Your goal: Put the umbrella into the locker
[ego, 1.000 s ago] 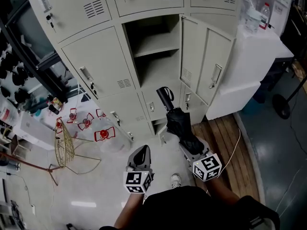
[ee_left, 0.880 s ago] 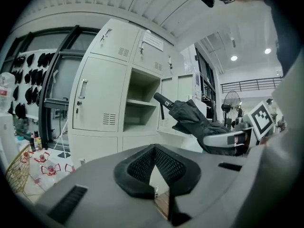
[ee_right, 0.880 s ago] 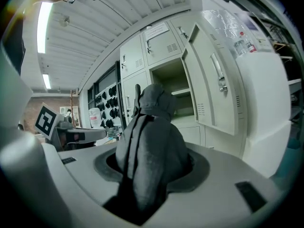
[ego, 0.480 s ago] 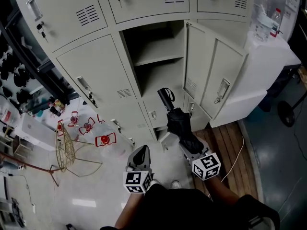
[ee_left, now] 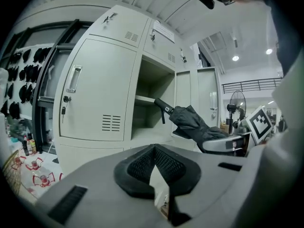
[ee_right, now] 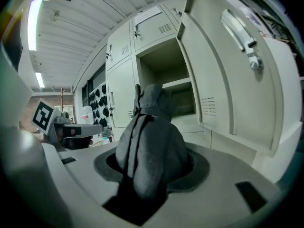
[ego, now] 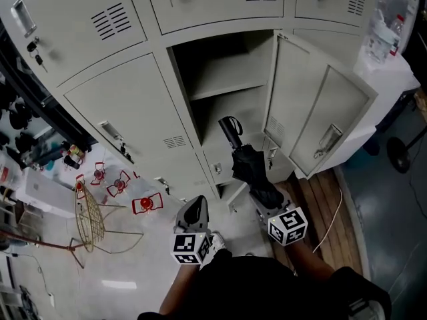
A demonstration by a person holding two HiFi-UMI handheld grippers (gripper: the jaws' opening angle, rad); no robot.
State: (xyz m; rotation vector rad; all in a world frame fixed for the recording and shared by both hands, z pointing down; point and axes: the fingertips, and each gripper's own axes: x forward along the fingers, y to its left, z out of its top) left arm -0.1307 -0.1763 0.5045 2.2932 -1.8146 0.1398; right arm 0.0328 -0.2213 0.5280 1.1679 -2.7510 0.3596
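A folded black umbrella sticks out of my right gripper, which is shut on its cloth end. Its handle points at the open locker compartment, a little short of the opening. In the right gripper view the umbrella fills the jaws of the right gripper, with the compartment straight beyond it. My left gripper is to the left of the umbrella, shut and holding nothing. In the left gripper view the left gripper shows its pads meeting, and the umbrella lies to the right.
The locker's door stands swung open to the right. A shelf divides the compartment. Closed locker doors surround it. A gold wire basket and red clips lie on the floor at left. A white cabinet stands at right.
Both grippers and the umbrella have come closer to the lockers; the open compartment and its door look larger. The grip on the umbrella is unchanged.
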